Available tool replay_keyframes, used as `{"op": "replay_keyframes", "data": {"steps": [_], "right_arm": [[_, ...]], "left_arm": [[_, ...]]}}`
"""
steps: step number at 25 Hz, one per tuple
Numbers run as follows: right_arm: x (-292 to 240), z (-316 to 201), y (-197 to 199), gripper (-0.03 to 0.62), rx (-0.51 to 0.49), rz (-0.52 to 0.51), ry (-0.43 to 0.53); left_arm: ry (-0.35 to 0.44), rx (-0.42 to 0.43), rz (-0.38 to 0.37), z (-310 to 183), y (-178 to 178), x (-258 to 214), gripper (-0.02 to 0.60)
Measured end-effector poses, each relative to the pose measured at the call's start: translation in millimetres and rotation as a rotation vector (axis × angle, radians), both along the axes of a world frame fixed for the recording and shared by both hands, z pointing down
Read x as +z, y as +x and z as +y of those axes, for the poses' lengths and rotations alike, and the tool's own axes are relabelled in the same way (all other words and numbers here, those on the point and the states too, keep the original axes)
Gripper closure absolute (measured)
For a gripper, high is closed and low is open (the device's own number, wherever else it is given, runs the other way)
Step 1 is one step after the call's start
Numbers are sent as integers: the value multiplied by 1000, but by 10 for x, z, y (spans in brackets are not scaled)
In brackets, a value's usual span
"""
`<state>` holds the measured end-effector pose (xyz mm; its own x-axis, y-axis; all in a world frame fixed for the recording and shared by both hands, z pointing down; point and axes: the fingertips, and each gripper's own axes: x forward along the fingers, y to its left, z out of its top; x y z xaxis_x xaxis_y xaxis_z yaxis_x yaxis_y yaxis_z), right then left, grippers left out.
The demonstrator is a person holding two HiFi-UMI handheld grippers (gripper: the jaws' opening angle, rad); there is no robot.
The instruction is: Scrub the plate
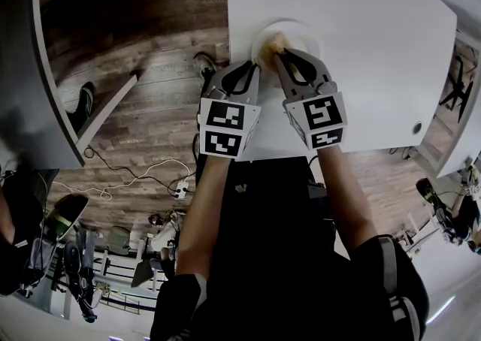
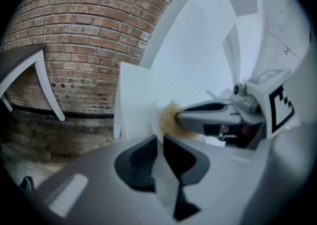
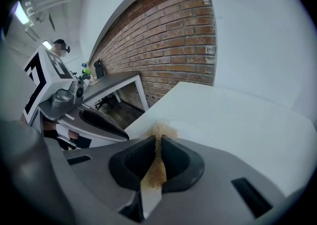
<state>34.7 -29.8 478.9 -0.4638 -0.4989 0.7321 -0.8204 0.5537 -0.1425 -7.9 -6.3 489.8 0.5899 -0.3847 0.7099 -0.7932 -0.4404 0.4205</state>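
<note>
Both pairs of jaws are drawn almost together. The right gripper (image 3: 157,142) pinches a tan, fibrous scrubber (image 3: 159,130), its tuft poking out past the tips. The left gripper (image 2: 159,140) clamps the thin rim of the white plate (image 1: 299,30). The scrubber presses on the plate's left part, just beside the left gripper's tips. The plate sits near the left edge of a white table (image 1: 376,54), with a wood-plank floor (image 1: 150,84) below.

Much of the plate (image 1: 304,31) sits hidden beneath the right gripper (image 1: 278,54) and its tan scrubber (image 1: 270,42). In the right gripper view, the jaws cover most of the scrubber.
</note>
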Motion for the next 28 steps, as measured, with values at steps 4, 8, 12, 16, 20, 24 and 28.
{"op": "replay_keyframes", "data": {"steps": [4, 8, 12, 16, 20, 24, 28], "right_arm": [[0, 33, -73, 562, -23, -7, -15], [-20, 25, -150, 562, -42, -21, -4], [-28, 9, -211, 563, -58, -25, -3], [-33, -33, -214, 563, -62, -32, 7], [-7, -55, -248, 562, -68, -31, 6], [-2, -89, -237, 562, -73, -31, 2], [-15, -149, -230, 562, -66, -37, 14]], "left_arm": [[-1, 4, 3, 18, 29, 5, 540], [-6, 7, 8, 20, 25, 5, 540], [-8, 8, 12, 9, 3, 8, 540], [-8, 2, 16, -2, 9, 3, 540], [-10, -1, 21, 2, -13, 20, 539], [-14, -6, 22, -6, -4, 23, 539], [-17, -10, 24, -18, -7, 14, 538]]}}
